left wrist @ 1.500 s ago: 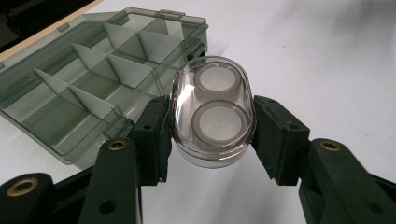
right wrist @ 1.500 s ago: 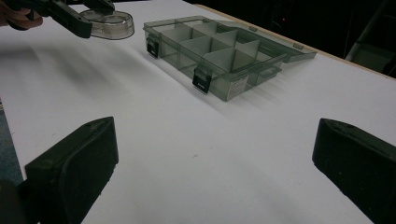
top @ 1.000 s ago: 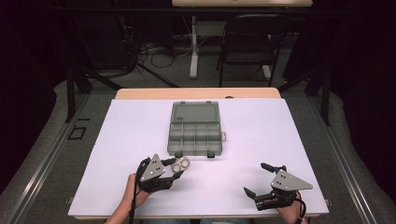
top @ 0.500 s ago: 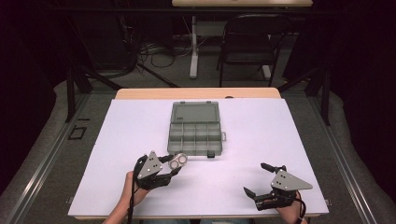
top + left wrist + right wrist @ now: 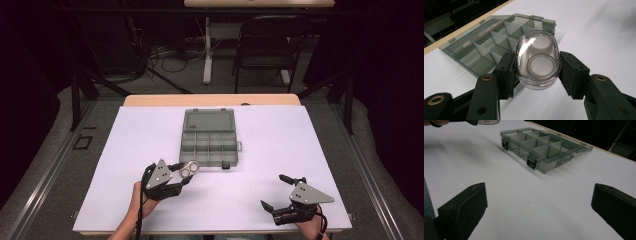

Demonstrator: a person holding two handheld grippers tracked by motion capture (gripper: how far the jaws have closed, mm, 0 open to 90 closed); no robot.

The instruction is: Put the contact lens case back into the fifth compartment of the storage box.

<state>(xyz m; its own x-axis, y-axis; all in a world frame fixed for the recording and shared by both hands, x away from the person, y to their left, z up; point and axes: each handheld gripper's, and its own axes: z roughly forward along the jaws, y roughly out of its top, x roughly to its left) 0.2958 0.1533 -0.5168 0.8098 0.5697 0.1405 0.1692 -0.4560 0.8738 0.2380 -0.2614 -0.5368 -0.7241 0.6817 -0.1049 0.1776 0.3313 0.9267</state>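
My left gripper (image 5: pixel 186 176) (image 5: pixel 537 68) is shut on a clear oval plastic case (image 5: pixel 188 169) (image 5: pixel 538 58) that holds two white round discs. It hangs just above the white table, in front of the left front corner of an open grey compartment box (image 5: pixel 208 136) (image 5: pixel 496 40) (image 5: pixel 541 147). The box's lid lies flat behind it and its divided cells look empty. My right gripper (image 5: pixel 275 192) (image 5: pixel 537 207) stays near the table's front right edge, jaws wide open with nothing between them, pointing towards the box.
The white table cover (image 5: pixel 280 145) stretches wide on both sides of the box. Beyond the table's far wooden edge (image 5: pixel 210 100) stand a dark chair (image 5: pixel 267 45) and cables on the floor.
My left gripper has drifted slightly right and forward with the clear case, closer to the box's front. The right gripper has not moved.
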